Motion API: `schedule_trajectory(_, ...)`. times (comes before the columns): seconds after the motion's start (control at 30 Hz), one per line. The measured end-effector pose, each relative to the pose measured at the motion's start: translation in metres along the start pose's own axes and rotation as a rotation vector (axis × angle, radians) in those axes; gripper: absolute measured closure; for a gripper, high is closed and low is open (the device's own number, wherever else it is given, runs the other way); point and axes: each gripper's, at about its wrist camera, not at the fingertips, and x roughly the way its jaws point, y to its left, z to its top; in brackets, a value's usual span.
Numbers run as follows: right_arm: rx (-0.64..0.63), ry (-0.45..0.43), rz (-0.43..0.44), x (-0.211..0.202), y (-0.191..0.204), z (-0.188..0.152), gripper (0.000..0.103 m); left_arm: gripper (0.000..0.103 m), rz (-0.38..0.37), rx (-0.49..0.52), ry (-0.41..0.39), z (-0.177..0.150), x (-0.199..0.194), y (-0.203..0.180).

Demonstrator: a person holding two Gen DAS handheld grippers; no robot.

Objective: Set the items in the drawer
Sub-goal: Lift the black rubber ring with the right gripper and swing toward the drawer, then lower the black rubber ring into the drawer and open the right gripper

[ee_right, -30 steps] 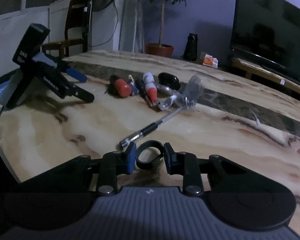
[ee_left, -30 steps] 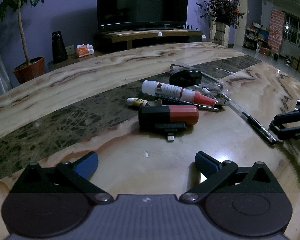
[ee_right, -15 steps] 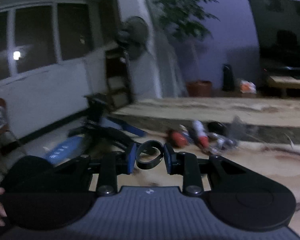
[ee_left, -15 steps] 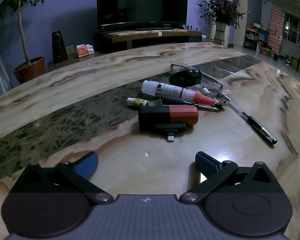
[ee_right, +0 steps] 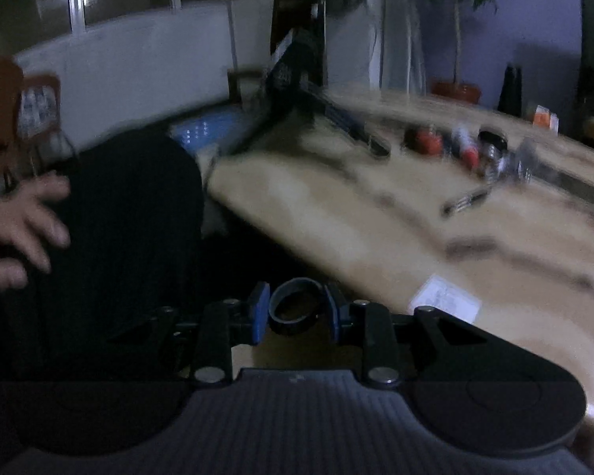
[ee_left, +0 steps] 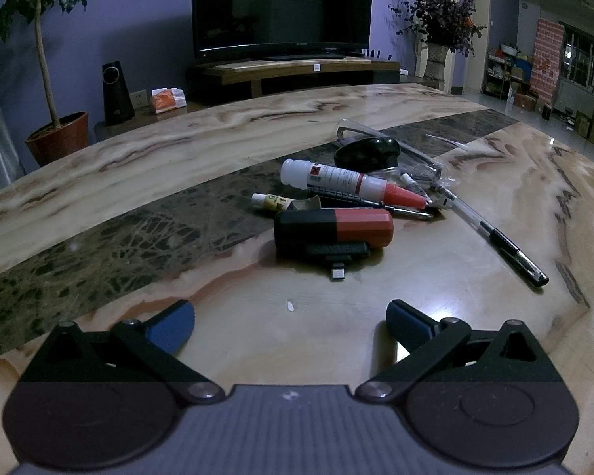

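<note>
Left wrist view showed the left tongs point(ee_left: 291, 322) with their blue pads spread wide and nothing between them, low over the marbled worktop point(ee_left: 146, 166). Just beyond the tongs lay a black-and-red block point(ee_left: 332, 229) with a small plug sticking out toward the camera. Behind the block rested a white glue bottle with a red nozzle point(ee_left: 348, 184), then a black rounded lid point(ee_left: 368, 152). To the right of the block, a clear pen with a black grip point(ee_left: 495, 237) lay slantwise.

Right wrist view was blurred. The right tongs point(ee_right: 297, 310) were clamped on a dark ring point(ee_right: 295, 310), possibly a roll of tape, held at the worktop's near edge, well apart from the block point(ee_right: 425, 140). A hand point(ee_right: 18, 229) showed at the left edge.
</note>
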Motion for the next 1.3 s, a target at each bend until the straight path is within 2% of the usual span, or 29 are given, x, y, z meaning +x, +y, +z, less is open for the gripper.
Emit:
schedule_trajectory(0.13,0.001,0.136,-0.048,0.027,0.002,-0.020,0.071,0.000,0.000,0.000,0.000,0.000,0.000,0.000)
schedule_trajectory(0.4,0.029,0.300,-0.128,0.067,-0.004,-0.048,0.071,0.000,0.000,0.000,0.000,0.000,0.000,0.000)
schedule_trajectory(0.8,0.043,0.355,-0.127,0.100,-0.007,-0.055,0.071,0.000,0.000,0.000,0.000,0.000,0.000,0.000)
schedule_trajectory(1.0,0.033,0.408,-0.118,0.114,-0.003,-0.060,0.071,0.000,0.000,0.000,0.000,0.000,0.000,0.000)
schedule_trajectory(1.17,0.028,0.359,-0.120,0.102,-0.003,-0.050,0.070,0.000,0.000,0.000,0.000,0.000,0.000,0.000)
schedule_trajectory(1.3,0.034,0.356,-0.119,0.098,-0.006,-0.048,0.070,0.000,0.000,0.000,0.000,0.000,0.000,0.000)
